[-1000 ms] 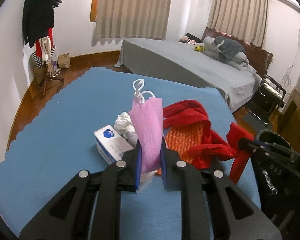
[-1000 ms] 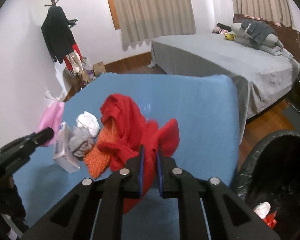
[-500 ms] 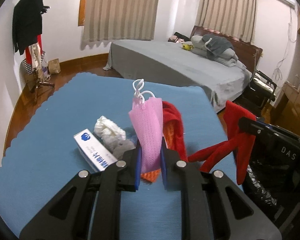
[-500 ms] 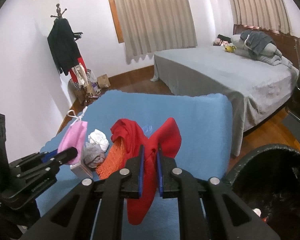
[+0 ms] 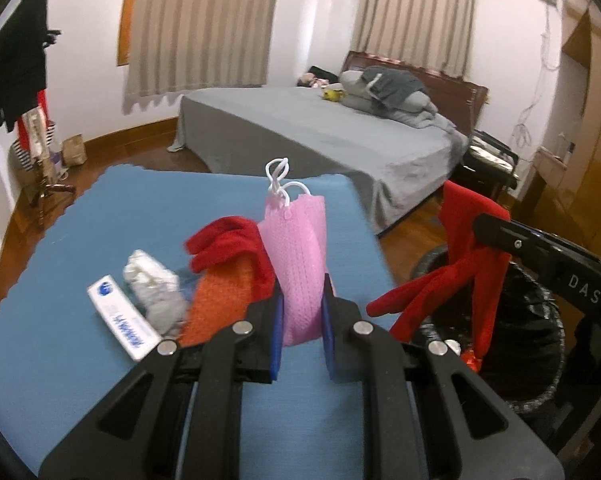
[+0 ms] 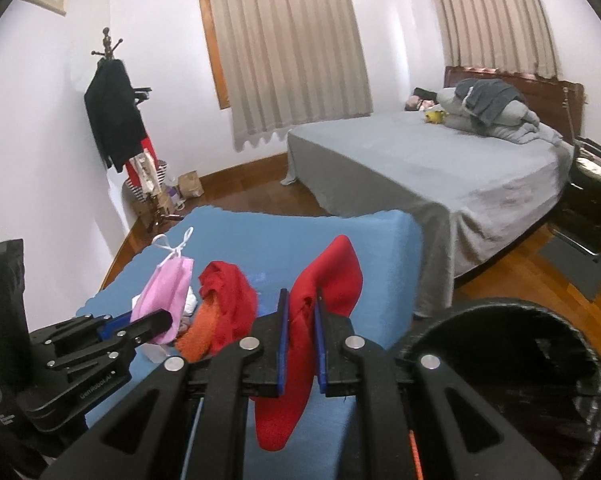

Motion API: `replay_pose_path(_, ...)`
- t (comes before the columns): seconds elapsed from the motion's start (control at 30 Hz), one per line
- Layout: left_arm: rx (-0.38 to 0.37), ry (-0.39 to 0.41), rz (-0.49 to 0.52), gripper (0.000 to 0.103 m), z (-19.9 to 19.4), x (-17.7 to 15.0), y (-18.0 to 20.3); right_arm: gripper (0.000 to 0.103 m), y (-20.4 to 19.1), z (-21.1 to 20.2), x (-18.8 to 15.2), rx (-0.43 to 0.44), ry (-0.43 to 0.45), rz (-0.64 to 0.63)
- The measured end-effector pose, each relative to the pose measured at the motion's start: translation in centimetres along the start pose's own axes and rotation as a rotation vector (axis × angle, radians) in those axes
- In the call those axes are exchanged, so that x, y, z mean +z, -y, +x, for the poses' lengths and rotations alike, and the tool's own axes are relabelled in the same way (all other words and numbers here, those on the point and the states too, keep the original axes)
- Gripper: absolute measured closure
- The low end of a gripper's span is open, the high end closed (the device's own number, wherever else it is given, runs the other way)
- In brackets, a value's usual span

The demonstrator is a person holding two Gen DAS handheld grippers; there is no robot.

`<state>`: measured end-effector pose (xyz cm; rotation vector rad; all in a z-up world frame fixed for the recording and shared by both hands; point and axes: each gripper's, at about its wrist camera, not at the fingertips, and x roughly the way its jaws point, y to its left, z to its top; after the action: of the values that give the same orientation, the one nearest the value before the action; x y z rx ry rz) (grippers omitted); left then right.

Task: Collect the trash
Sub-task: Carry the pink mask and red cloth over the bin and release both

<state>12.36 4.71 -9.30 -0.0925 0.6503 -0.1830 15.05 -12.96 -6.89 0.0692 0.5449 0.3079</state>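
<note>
My left gripper (image 5: 300, 312) is shut on a pink face mask (image 5: 298, 256), which stands upright above the blue table (image 5: 60, 360) with its white ear loops on top. My right gripper (image 6: 299, 312) is shut on a red cloth (image 6: 320, 280) that hangs below the jaws, beside a black-lined trash bin (image 6: 520, 360). In the left wrist view the red cloth (image 5: 460, 264) dangles over the bin's (image 5: 532, 320) rim. The left gripper (image 6: 140, 322) and pink mask (image 6: 164, 292) also show in the right wrist view. A red and orange cloth (image 5: 224, 276), crumpled white and grey tissue (image 5: 152, 288) and a white tissue pack (image 5: 120, 320) lie on the table.
A grey bed (image 5: 320, 132) stands beyond the table, with pillows and a blanket at its head. A coat rack (image 6: 116, 128) with dark clothes is at the left wall. A black chair (image 6: 592, 200) sits right of the bed on the wooden floor.
Both grippers have risen and moved right toward the bin. The red cloth has lifted off the table pile and now hangs free in the right gripper. The pink mask stays gripped.
</note>
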Motion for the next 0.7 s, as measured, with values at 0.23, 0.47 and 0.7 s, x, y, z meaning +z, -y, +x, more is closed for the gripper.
replay_pose_path(0.23, -0.091, 0.005, 0.049, 0.088, 0.8, 0.4, 4.8, 0.092, 4.0, -2.3, -0.6, -0.087, 0.007, 0.031)
replay_pose_path(0.47, -0.185, -0.004, 0.108, 0.088, 2.2, 0.3, 9.8, 0.092, 8.2, -4.1, -2.0, -0.177, -0.002, 0.074)
replay_pose_path(0.7, -0.273, -0.031, 0.174, 0.088, 4.3, -0.2, 14.2, 0.092, 12.0, -5.4, -3.8, -0.254, -0.02, 0.122)
